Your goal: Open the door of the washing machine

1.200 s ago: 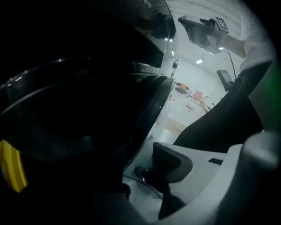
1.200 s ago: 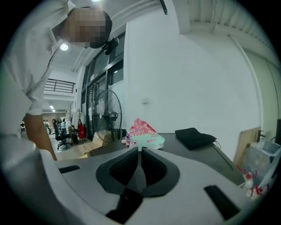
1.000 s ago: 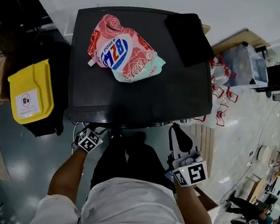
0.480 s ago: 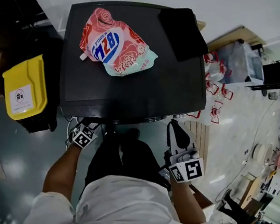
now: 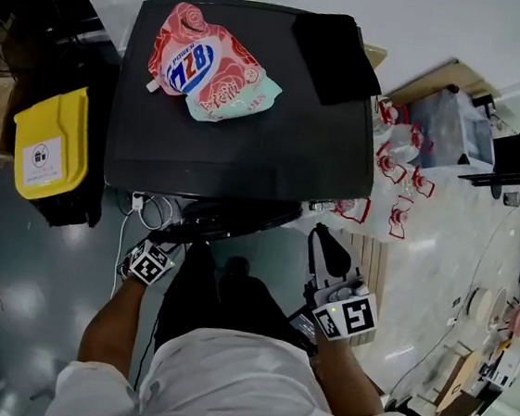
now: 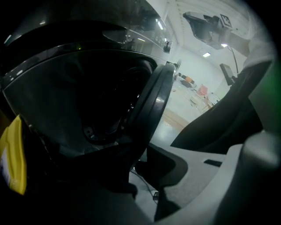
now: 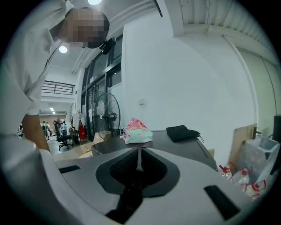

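Note:
The black washing machine (image 5: 247,154) fills the middle of the head view, and its round door (image 5: 226,219) hangs partly out from the front. In the left gripper view the door's dark glass and thick rim (image 6: 153,101) stand close ahead. My left gripper (image 6: 147,182) has that rim's lower edge between its jaws, against the dark left one. The jaws are closing, and a strip of floor still shows beside the grey right fingertip (image 6: 184,197). My right gripper (image 5: 327,247) hovers shut and holds nothing, in front of the machine's right corner.
A pink detergent pouch (image 5: 211,66) and a folded black cloth (image 5: 333,57) lie on the machine's top. A yellow bin lid (image 5: 48,146) sits to the left. Bags with red print (image 5: 404,172) stand at the right. A cable (image 5: 134,211) hangs by the front left corner.
The door has swung out from the machine's front, where none showed before. My left gripper has drawn back toward the person. The right gripper has also shifted back a little.

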The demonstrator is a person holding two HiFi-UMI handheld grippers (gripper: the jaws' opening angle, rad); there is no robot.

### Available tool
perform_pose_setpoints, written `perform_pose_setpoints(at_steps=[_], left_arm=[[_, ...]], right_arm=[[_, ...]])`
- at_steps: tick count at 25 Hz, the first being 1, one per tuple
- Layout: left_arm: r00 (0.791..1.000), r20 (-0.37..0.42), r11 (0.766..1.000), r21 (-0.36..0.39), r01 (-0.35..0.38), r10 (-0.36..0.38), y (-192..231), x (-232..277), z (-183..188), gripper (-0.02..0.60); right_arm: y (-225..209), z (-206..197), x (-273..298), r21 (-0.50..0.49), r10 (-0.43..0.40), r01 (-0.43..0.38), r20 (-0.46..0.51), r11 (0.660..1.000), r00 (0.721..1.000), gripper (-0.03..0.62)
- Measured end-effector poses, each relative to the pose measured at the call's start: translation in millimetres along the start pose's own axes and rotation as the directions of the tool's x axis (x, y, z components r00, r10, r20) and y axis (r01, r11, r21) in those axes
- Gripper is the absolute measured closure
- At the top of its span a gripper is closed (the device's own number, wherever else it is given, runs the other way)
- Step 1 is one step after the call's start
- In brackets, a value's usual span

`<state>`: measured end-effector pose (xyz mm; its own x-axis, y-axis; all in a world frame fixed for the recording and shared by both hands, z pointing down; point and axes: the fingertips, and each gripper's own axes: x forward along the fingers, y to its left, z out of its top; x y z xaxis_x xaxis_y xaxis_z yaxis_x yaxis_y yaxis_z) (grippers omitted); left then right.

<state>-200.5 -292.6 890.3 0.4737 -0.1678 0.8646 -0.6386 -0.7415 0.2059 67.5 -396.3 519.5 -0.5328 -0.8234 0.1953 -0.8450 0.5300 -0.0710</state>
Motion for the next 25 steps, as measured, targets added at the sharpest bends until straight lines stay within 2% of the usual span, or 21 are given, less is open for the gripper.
perform_pose_setpoints(at_steps=[5, 10, 17, 22, 25], left_arm=[[1.000, -0.009, 0.996, -0.084, -0.031, 0.030, -52.9, 7.1, -22.8, 0.483], [0.999, -0.037, 0.976, -0.215, -0.044, 0.036, -113.3, 12.0, -32.5, 0.483], [1.000, 0.008, 0.968, -0.252, 0.020, -0.019, -198.2, 31.0, -38.6, 0.485], [0.996, 0.091, 0.926, -0.375, 0.047, -0.013, -250.8, 44.2, -32.9, 0.477], [0.991, 0.127, 0.911, -0.403, 0.088, -0.039, -280.5, 51.4, -26.3, 0.480]], right_arm=[[-8.7, -14.2, -43.6, 0.002, 0.041, -0.041, -0.003, 0.999, 0.999, 0.548], [-13.3, -26.5, -90.4, 0.024, 0.036, -0.036, -0.013, 0.999, 0.999, 0.548], [8.6, -41.7, -145.6, 0.041, -0.024, 0.024, -0.008, 0.999, 1.000, 0.548], [38.3, -44.7, -193.1, 0.040, -0.083, 0.082, 0.022, 0.996, 0.996, 0.548], [59.3, -54.5, -224.3, 0.048, -0.116, 0.115, 0.023, 0.992, 0.993, 0.546]])
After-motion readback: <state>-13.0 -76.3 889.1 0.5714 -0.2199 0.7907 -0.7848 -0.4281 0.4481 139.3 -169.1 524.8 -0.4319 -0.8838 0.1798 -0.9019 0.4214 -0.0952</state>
